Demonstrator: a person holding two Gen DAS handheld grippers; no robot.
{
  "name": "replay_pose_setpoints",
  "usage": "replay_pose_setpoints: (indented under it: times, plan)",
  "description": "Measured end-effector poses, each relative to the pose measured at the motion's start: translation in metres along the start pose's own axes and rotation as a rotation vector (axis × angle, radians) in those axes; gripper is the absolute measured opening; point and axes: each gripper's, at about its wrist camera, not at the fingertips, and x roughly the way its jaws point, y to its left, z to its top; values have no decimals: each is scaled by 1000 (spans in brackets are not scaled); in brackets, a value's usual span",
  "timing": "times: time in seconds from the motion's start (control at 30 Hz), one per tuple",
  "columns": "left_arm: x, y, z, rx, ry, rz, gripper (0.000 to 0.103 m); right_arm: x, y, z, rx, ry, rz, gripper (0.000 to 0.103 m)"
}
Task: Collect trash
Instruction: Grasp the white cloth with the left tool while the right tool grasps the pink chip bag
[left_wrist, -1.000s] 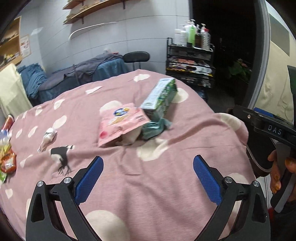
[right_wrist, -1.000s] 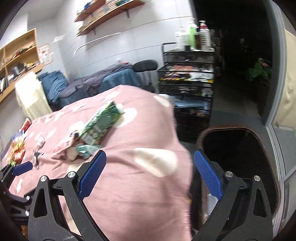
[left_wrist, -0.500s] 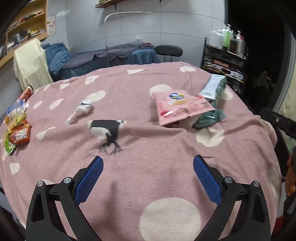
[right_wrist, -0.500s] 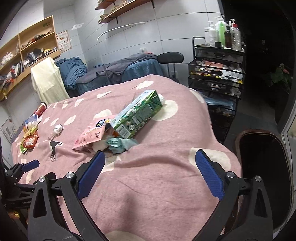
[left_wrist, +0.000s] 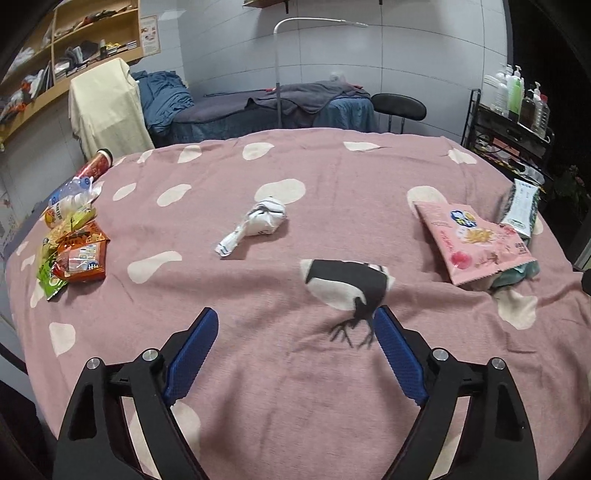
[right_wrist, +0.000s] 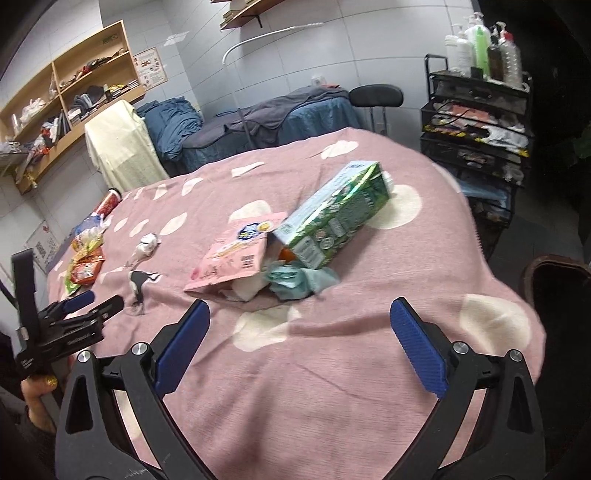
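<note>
My left gripper (left_wrist: 295, 332) hangs over the near edge of the pink cloud-print tablecloth (left_wrist: 332, 406), jaws closing w/ nothing btwn them, just bare cloth and a black-and-white bird print (left_wrist: 351, 284). My right gripper (right_wrist: 299, 328) is spread wide, also empty, above the cloth.

Trash on the table: a crumpled white wrapper (left_wrist: 258, 225) near the middle; to the right a pink flat snack bag (left_wrist: 476, 243) lying partly over white tissue and a crumpled teal wrapper (right_wrist: 295, 280); a green-and-white drink carton (right_wrist: 336, 218) on its side touches that pile. Far left edge: a heap of orange, green and yellow snack packets (left_wrist: 74, 254) w/ a red cylindrical can (left_wrist: 96, 168) lying behind it.

Rm beyond: a massage bed under blue and grey covers (left_wrist: 295, 107), a black round stool (left_wrist: 399, 105), a cream towel over a chair (left_wrist: 107, 110), wooden wall shelves (right_wrist: 66, 96), a black wire rack (right_wrist: 476, 107) w/ bottles on top. A dark brown-rimmed bin (right_wrist: 554, 280) sits on the floor by the table's right side.
</note>
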Motion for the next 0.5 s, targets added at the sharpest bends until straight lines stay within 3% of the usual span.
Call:
replay_pose_setpoints:
  times: [0.1,0.23,0.3,0.5]
  plan:
    - [11,11,5,-2,10,28,81,14,8,3,25,35,68,95]
    - [24,23,13,-11,15,39,80,42,16,13,84,113,165,78]
    - [30,26,19,-2,13,60,80,54,15,17,140,143,205,75]
    - [55,37,40,-7,25,69,80,88,12,26,269,221,255,57]
